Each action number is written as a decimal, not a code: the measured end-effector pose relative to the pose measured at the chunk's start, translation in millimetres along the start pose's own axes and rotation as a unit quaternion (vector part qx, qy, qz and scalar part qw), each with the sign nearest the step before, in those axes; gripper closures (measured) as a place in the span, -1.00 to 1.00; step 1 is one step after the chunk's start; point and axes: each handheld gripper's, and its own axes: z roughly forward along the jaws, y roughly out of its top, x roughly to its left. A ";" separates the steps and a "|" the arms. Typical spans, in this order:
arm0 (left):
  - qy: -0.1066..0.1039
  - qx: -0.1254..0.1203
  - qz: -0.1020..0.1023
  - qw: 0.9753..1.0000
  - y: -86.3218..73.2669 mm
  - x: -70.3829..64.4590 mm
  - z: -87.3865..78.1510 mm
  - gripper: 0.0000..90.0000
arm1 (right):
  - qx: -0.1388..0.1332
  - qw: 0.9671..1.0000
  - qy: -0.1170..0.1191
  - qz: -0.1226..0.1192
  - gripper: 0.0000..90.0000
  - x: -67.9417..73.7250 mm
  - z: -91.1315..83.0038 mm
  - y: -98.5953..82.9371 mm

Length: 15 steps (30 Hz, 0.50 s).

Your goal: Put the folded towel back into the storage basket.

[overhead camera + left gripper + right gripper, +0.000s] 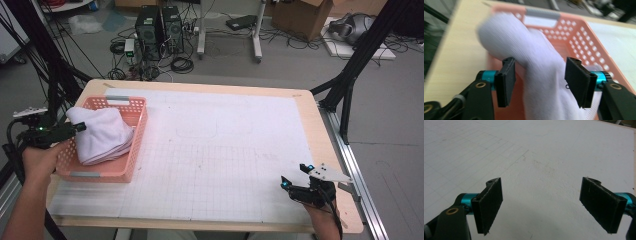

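— High view first. Where's the towel [102, 135]?
— Piled in the pink basket [131, 156] at the worktop's [225, 145] left end, spilling over the near-left rim. Left claw [79, 127] right at that overhanging corner; right claw [292, 186] well apart, low at the right edge. Left far nearer.
— Long axis?
— Running roughly from the near-left rim toward the basket's far-right side.
— Left claw view?
— Adds the fit: towel [534, 67] fold between the jaws of the left claw [539, 82], jaws spread, pads off the cloth. Gripping nothing. Closing straight in looks enough, probably.
— Right claw view?
— Right claw [540, 205] wide open, empty, bare gridded sheet beneath.
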 end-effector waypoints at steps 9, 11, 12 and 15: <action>-0.058 -0.012 0.054 0.997 2.1 -22.2 5.6 -0.06 | -0.001 1.000 0.001 -0.002 -0.60 0.8 0.4 1.0; -0.062 0.001 0.064 0.996 0.6 -26.6 11.6 -0.06 | -0.001 1.000 0.002 -0.002 -0.60 0.9 0.7 1.2; -0.064 0.019 0.072 0.995 -1.3 -32.2 20.6 -0.06 | -0.002 1.000 0.002 -0.004 -0.60 0.6 0.7 1.2; -0.053 0.050 0.084 0.994 -3.9 -39.5 36.0 -0.05 | -0.002 1.000 0.002 -0.002 -0.60 0.3 0.4 1.0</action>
